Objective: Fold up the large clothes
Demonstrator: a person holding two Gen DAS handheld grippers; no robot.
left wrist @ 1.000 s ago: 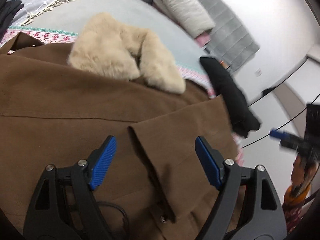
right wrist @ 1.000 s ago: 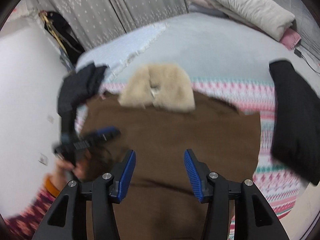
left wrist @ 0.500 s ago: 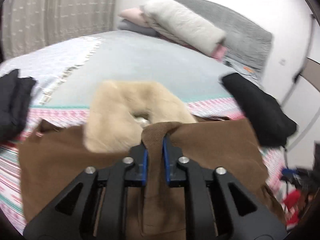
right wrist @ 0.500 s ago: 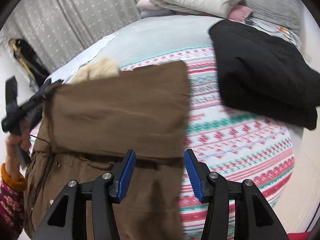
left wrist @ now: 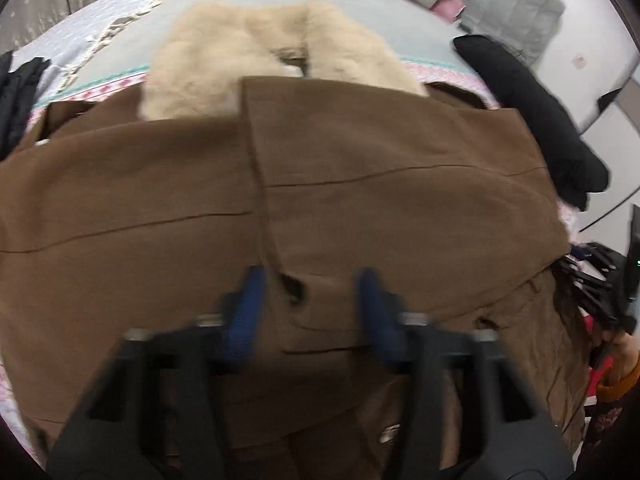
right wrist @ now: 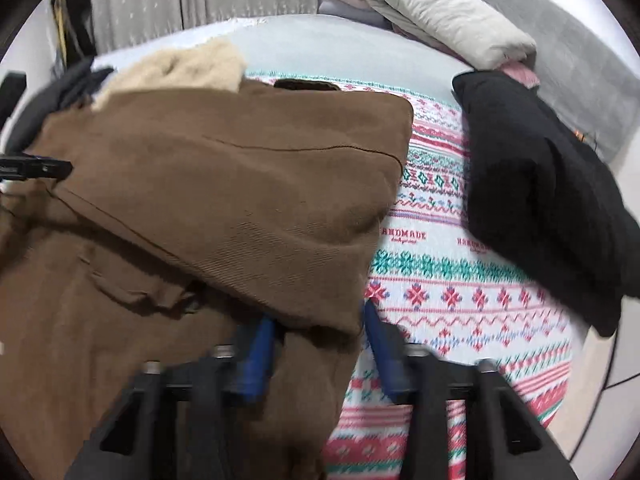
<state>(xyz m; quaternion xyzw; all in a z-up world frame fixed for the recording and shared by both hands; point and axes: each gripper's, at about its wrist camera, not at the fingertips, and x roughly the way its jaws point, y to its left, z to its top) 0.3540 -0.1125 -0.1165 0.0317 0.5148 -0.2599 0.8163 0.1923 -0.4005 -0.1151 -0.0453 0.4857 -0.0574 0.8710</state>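
A large brown coat (left wrist: 360, 200) with a cream fur collar (left wrist: 260, 52) lies spread on the bed. Both sleeves are folded across its front and meet near the middle. My left gripper (left wrist: 310, 308) is open just above the coat's lower middle, holding nothing. In the right wrist view the coat (right wrist: 200, 200) fills the left half, with its folded sleeve on top and the fur collar (right wrist: 180, 66) behind. My right gripper (right wrist: 318, 356) is open at the coat's right edge, the folded fabric lying between its blue pads.
A patterned red, green and white blanket (right wrist: 460, 280) covers the bed. A black garment (right wrist: 540, 184) lies to the right of the coat, also in the left wrist view (left wrist: 540, 120). Pillows (right wrist: 440, 12) are stacked at the head. Dark clothes (left wrist: 16, 92) lie at the left.
My left gripper was shut on the sleeve half a second ago; now it is open and the sleeve lies flat across the coat. My right gripper has moved closer to the coat's right edge.
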